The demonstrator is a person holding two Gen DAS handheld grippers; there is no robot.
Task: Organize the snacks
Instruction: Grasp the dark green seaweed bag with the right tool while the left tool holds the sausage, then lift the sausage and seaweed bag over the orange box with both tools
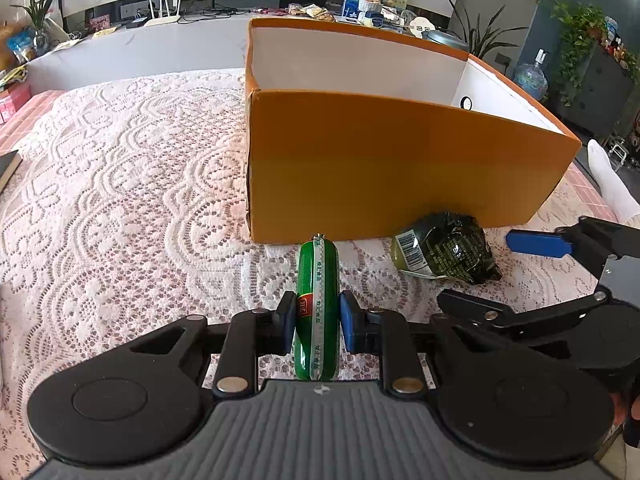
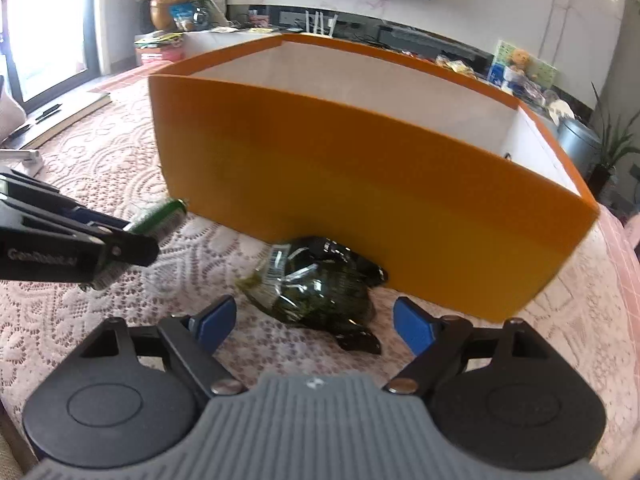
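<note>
A: On the far left, lace tablecloth (image 1: 120,200) over the table, its near corners cut off by the frame. Dark flat thing at the left edge, only a corner visible, impossible to name.

B: Next, left gripper (image 1: 318,322) clamped on the green sausage (image 1: 318,280). Blue pads pressed against both sides of it. Sausage standing along the fingers, far tip with a small metal clip just in front of the orange box (image 1: 400,168). Lower end hidden behind the gripper body.

A: From the right wrist view, same sausage (image 2: 160,216) seen only as a green stub past the black finger, blurred. Printing on it too small to read.

B: Then the orange box itself, open on top, white inside. Bottom of it hidden by the near wall, so contents cannot be told.

A: Right of the sausage, dark green snack packet (image 1: 444,248), crumpled, lying on the lace close against the box wall. Barcode label on its left end. Text on the foil not legible.

B: Right gripper (image 2: 314,322) open wide, one blue pad on each side of the packet (image 2: 316,288), pads not touching it. Hard to judge through the blur how far in the packet lies.

A: In the left wrist view, right gripper (image 1: 496,276) only partly shown, one blue pad (image 1: 536,242) clear, the other hidden.

B: Far right, white sock (image 1: 608,176) past the table edge, rest of the person cut off.
</note>
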